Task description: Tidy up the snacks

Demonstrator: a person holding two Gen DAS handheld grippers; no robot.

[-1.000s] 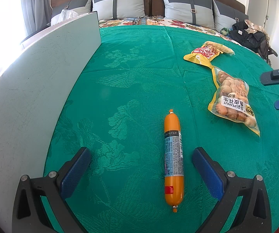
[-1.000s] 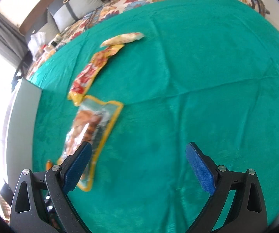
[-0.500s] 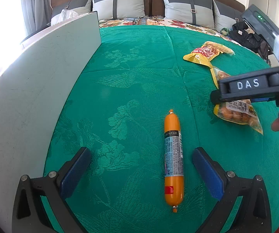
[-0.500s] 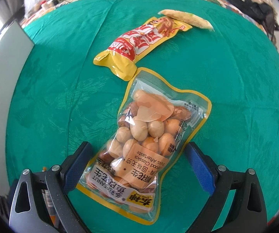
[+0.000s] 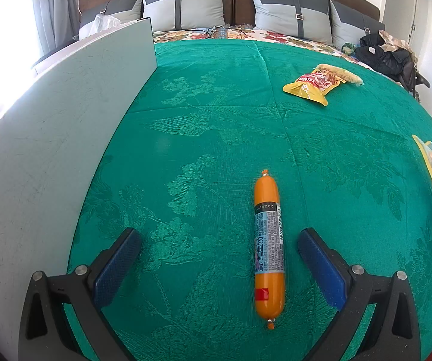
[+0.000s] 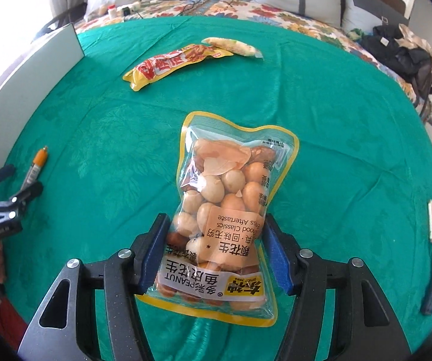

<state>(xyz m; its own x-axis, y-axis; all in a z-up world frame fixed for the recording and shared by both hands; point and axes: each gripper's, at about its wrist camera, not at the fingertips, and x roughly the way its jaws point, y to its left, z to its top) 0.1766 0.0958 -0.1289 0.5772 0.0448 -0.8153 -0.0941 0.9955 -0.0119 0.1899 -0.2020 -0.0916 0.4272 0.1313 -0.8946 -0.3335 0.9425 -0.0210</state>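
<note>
Right wrist view shows the right claw point(image 6: 214, 252), just closing, pinching the peanut bag point(image 6: 231, 210) across its short side.

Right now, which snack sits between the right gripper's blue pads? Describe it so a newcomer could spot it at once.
On the green patterned bedspread, nearer than the yellow-and-red snack packet, the right gripper has just been closing on a clear, yellow-edged bag of peanuts. It is the only see-through pack, with shelled nuts showing; the orange sausage stick lies far to its left.
</note>
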